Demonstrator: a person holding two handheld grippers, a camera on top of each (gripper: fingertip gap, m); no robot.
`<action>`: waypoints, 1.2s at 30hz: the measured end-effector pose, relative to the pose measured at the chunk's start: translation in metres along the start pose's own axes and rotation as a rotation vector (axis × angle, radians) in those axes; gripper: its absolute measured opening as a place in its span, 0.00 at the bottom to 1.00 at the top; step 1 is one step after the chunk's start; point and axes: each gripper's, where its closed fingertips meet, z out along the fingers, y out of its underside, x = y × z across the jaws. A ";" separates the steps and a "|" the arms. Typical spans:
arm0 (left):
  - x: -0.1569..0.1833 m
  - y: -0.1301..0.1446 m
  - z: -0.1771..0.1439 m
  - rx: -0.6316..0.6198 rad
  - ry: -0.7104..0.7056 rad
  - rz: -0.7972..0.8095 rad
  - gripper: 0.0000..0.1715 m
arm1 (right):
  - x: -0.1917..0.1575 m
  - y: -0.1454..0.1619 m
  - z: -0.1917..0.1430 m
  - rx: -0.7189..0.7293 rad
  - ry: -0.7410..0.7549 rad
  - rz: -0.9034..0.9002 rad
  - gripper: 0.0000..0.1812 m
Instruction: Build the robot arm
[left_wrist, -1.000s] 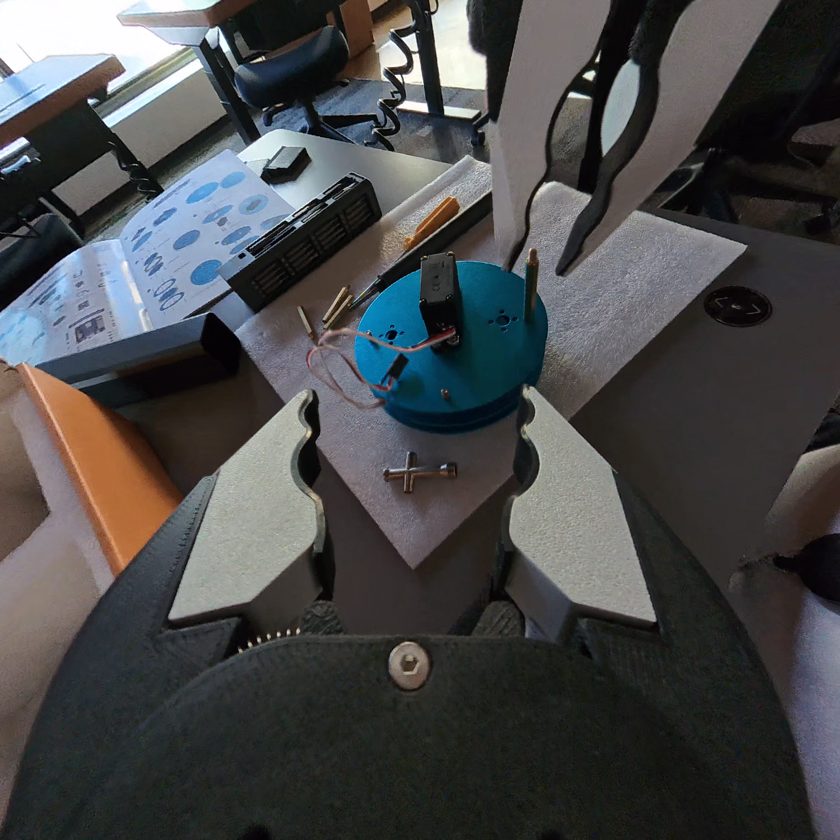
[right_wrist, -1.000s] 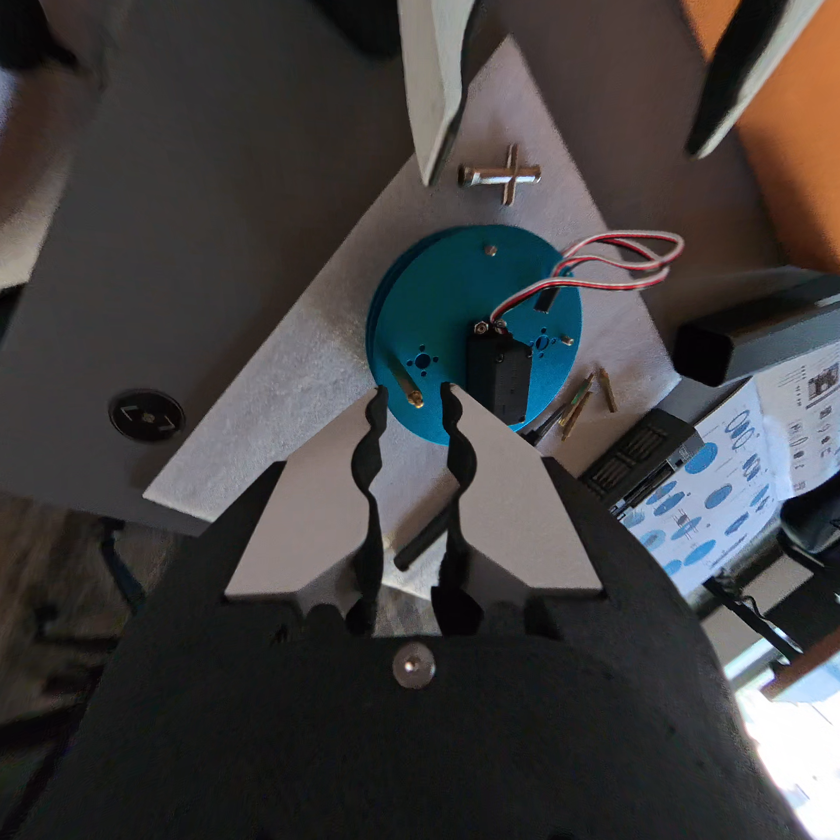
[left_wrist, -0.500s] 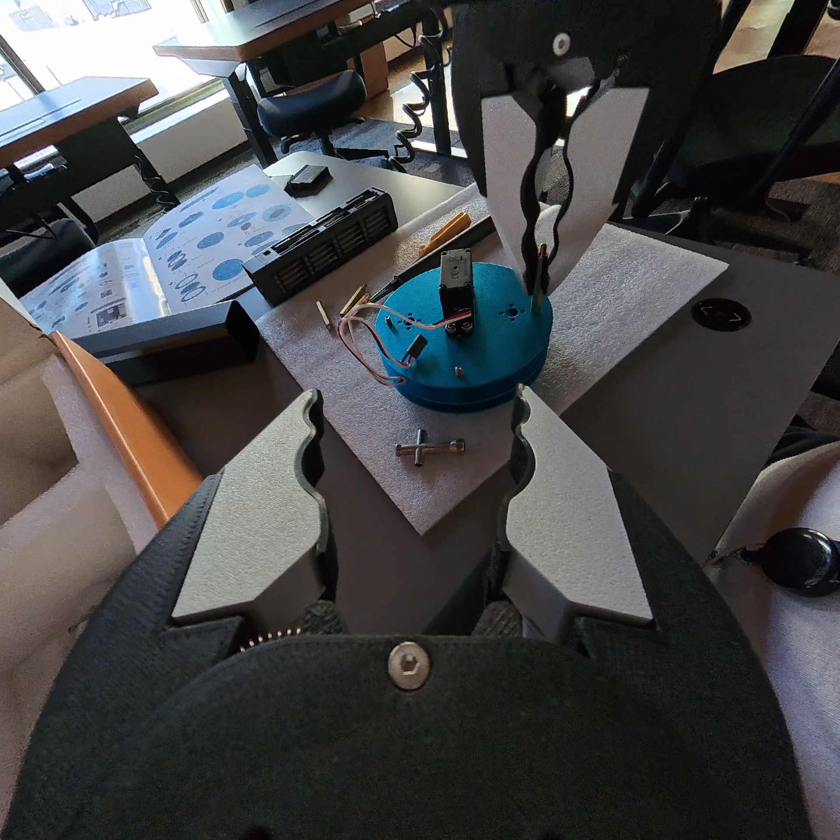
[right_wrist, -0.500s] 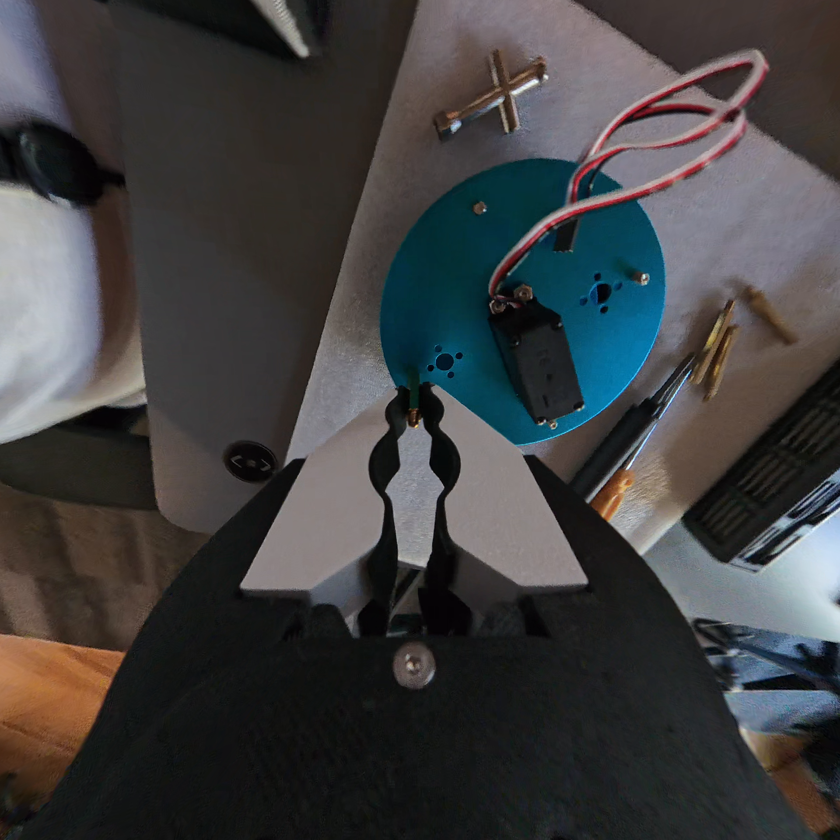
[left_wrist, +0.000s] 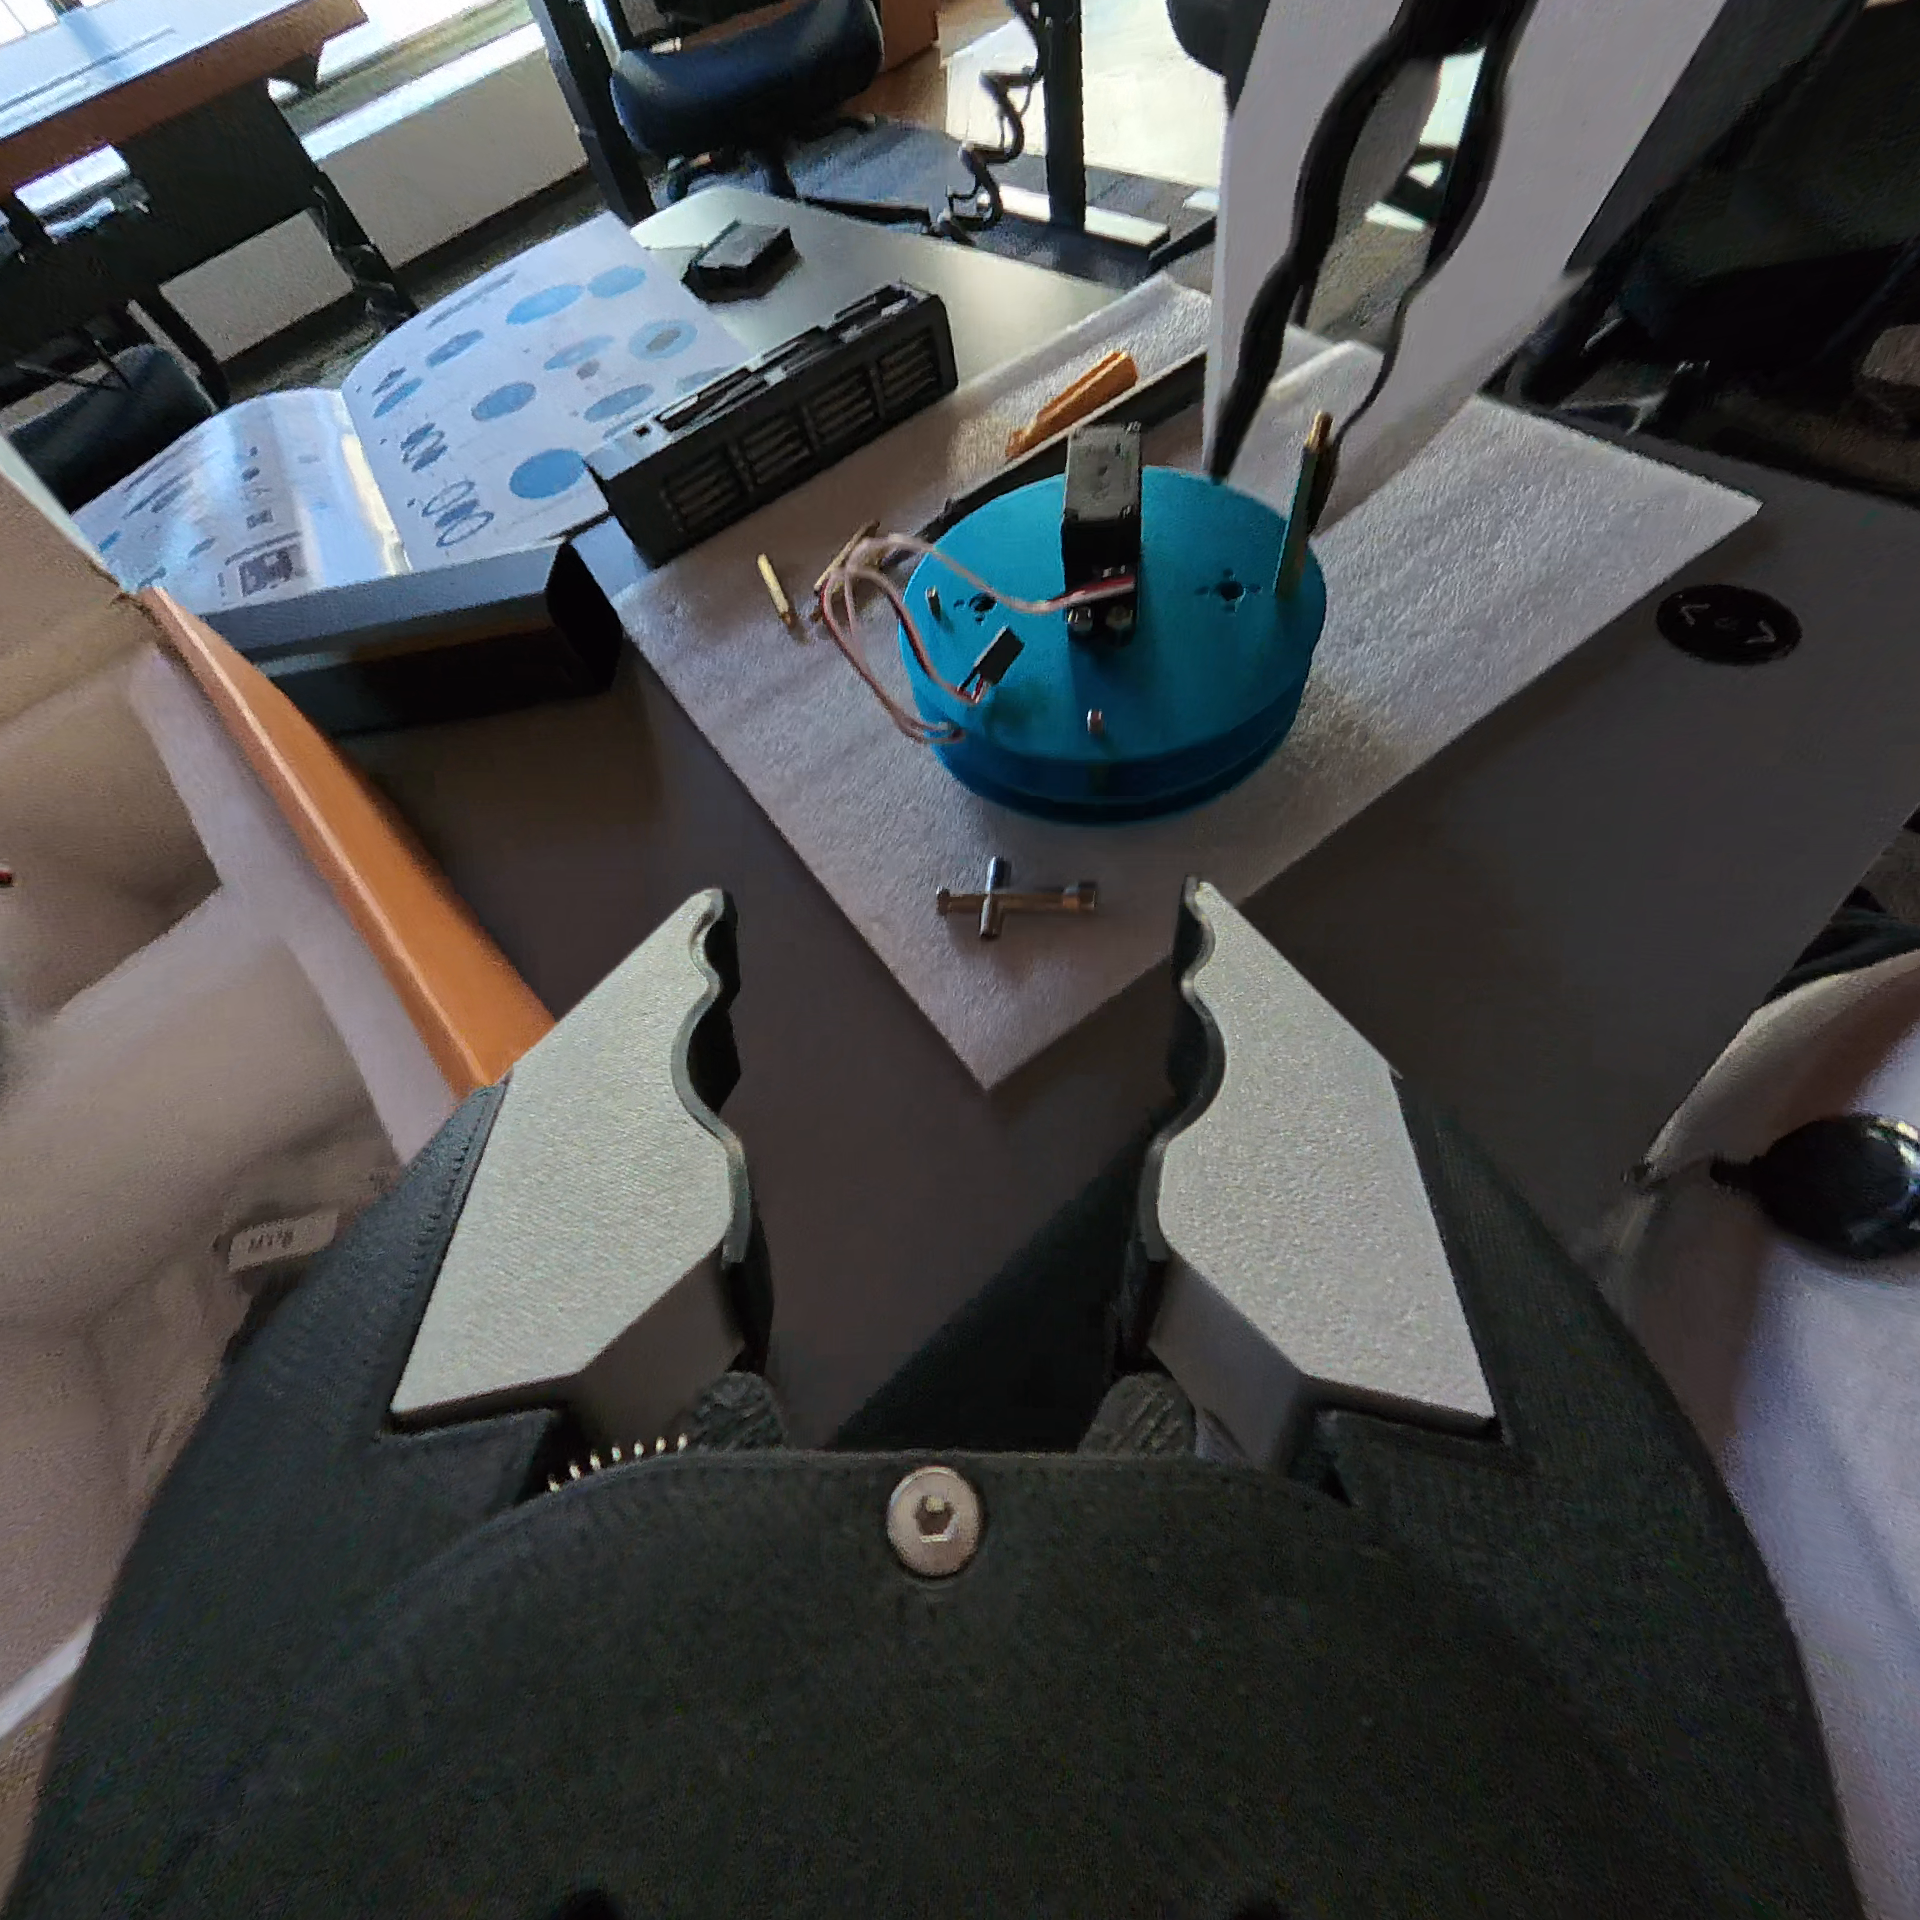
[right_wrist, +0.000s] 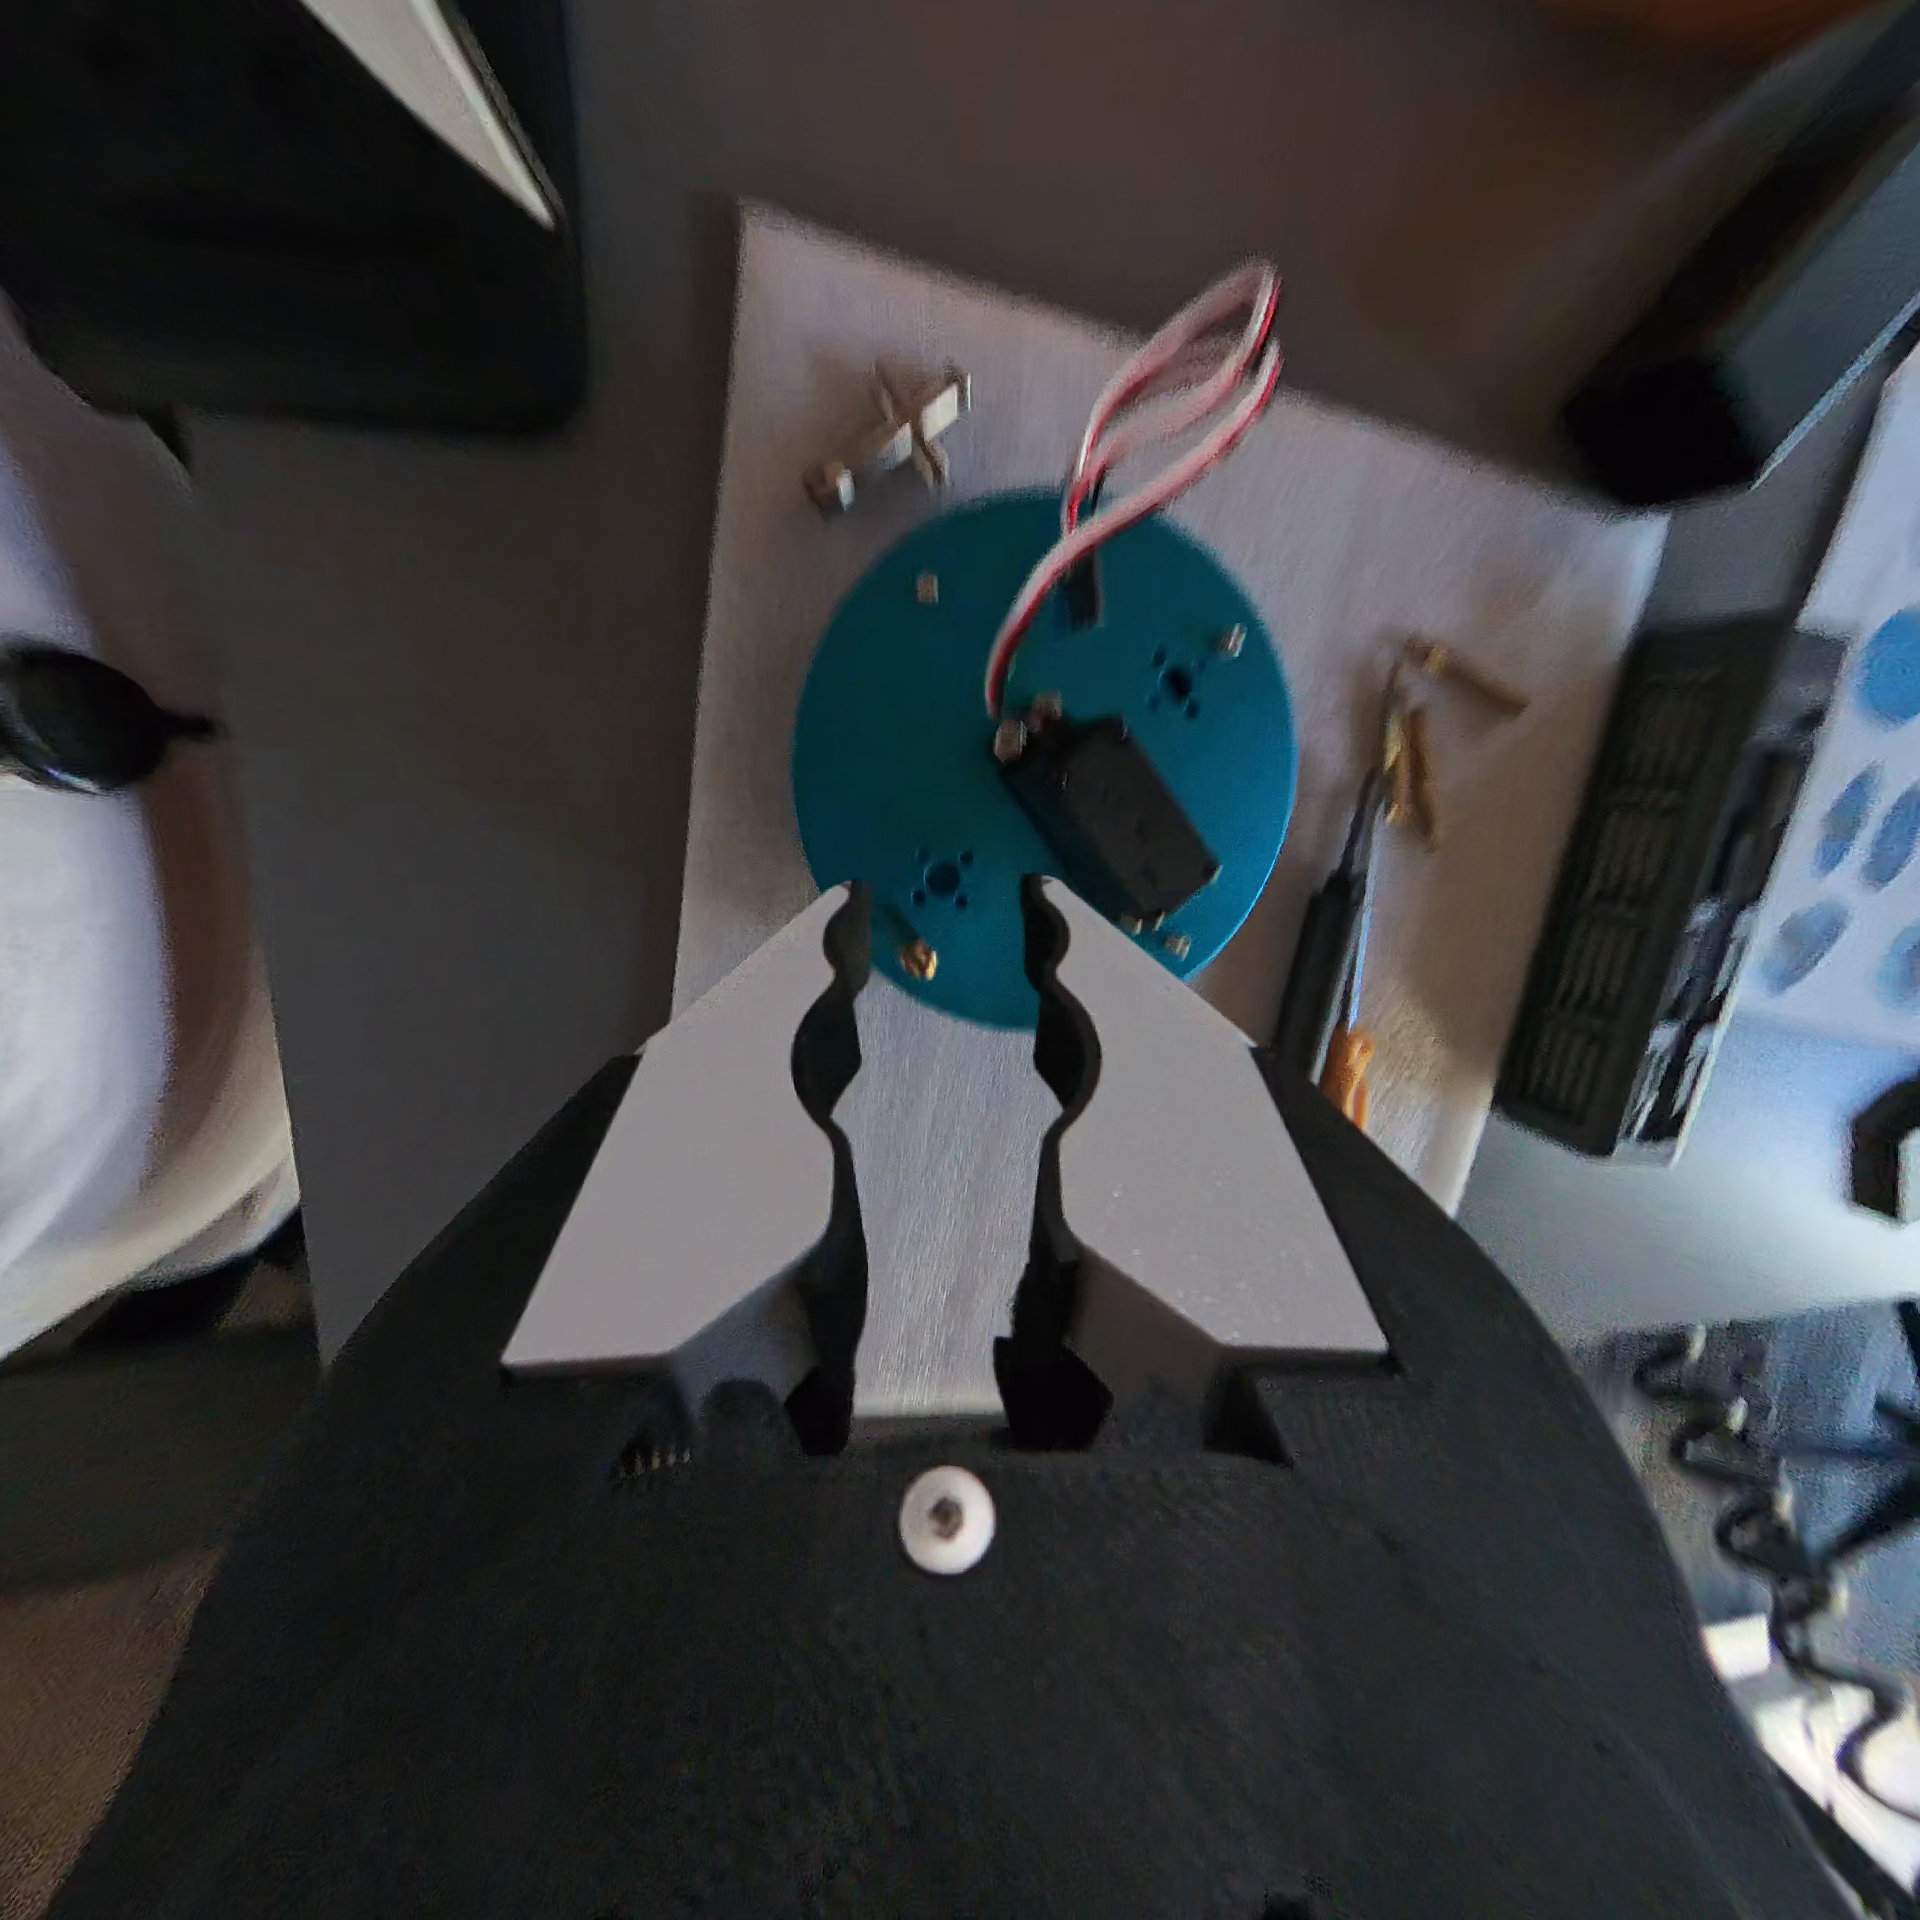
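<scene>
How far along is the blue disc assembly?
Looks done: black servo and one brass standoff stand on the blue disc. In hand: nothing; right gripper is open astride that standoff, left gripper open too. Left: probably the loose standoffs on the foam sheet.

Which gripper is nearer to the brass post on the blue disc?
Right. The right gripper is open just above the brass post on the blue disc. The left gripper is open, well back.
</scene>
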 end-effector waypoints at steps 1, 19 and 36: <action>-0.002 0.005 -0.005 -0.012 -0.011 0.001 0.48 | -0.001 -0.016 -0.008 0.101 0.017 -0.025 0.19; -0.054 -0.017 -0.102 0.214 -0.177 -0.112 0.42 | 0.102 -0.049 -0.021 0.345 0.079 0.116 0.13; -0.059 -0.021 -0.077 0.130 -0.116 -0.096 0.40 | 0.148 0.028 0.106 0.082 -0.195 0.045 0.03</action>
